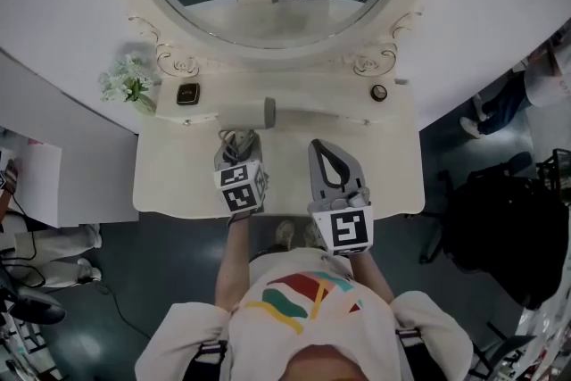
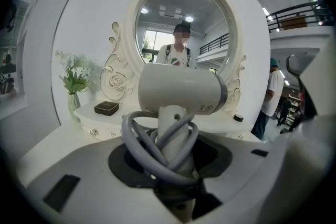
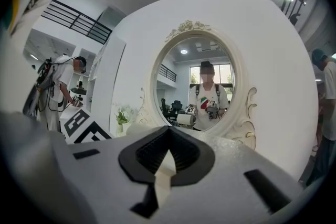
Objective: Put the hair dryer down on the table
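**Item 1, hair dryer** (image 2: pixel 181 93). It is white, with the barrel level and the handle pointing down. We find it over the back half of the table (image 1: pixel 375 165), just before the mirror (image 1: pixel 268 4). It is not yet laid down, and we cannot tell whether any part touches the top.

**Item 2, cord** (image 2: pixel 147 149). The grey cord is looped round the handle. We judge it is wound this way so that nothing trails or snags when the dryer is set down.

**Item 3, left gripper** (image 2: pixel 176 165). Its jaws pinch the dryer's handle, with the cord loops inside the grip. Holding it low on the handle leaves the barrel free to meet the table first.

**Item 4, right gripper** (image 3: pixel 167 152). Its jaws are pressed together with nothing between them. It is held beside the left one, over the table's front edge. We take it to be idle and kept out of the way.

**Item 5, table furnishings.**
- Flowers (image 1: pixel 129 85) stand at the far left.
- A small dark box (image 1: pixel 188 94) lies just beside them.
- A small round dark object (image 1: pixel 379 92) lies at the far right.

All three sit on the back ledge, so the middle of the top is free for the dryer.
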Tool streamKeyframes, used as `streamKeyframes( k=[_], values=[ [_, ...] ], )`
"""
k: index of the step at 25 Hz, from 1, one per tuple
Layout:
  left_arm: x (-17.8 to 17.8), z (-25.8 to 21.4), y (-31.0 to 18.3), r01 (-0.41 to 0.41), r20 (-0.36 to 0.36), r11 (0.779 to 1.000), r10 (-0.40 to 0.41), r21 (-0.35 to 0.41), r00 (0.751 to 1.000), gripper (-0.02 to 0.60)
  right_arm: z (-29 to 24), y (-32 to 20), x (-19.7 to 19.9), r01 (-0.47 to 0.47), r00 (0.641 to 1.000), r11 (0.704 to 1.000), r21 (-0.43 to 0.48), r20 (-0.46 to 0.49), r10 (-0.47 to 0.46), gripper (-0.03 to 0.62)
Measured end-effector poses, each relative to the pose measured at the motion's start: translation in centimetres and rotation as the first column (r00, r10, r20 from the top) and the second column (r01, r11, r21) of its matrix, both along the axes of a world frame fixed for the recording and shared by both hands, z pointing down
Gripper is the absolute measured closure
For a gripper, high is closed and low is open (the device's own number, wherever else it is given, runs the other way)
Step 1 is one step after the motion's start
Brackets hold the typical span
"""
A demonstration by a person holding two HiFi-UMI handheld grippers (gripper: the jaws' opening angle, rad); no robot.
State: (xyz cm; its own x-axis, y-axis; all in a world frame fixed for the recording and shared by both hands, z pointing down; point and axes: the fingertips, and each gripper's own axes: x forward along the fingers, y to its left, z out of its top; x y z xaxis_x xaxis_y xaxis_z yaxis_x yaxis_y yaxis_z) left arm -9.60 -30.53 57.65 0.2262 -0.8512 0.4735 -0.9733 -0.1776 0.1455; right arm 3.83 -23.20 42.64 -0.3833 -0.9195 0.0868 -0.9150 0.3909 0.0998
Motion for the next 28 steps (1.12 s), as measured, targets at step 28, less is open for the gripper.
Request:
streamKeyframes(
  k=[28],
  values=[
    [0.3, 9.8, 1.7, -0.014, 0.037, 0.960, 0.025, -0.280, 0.999, 0.405, 0.7, 1.1, 1.9, -0.062, 0.998, 0.998, -0.027, -0.015, 0.061, 0.594]
  ],
)
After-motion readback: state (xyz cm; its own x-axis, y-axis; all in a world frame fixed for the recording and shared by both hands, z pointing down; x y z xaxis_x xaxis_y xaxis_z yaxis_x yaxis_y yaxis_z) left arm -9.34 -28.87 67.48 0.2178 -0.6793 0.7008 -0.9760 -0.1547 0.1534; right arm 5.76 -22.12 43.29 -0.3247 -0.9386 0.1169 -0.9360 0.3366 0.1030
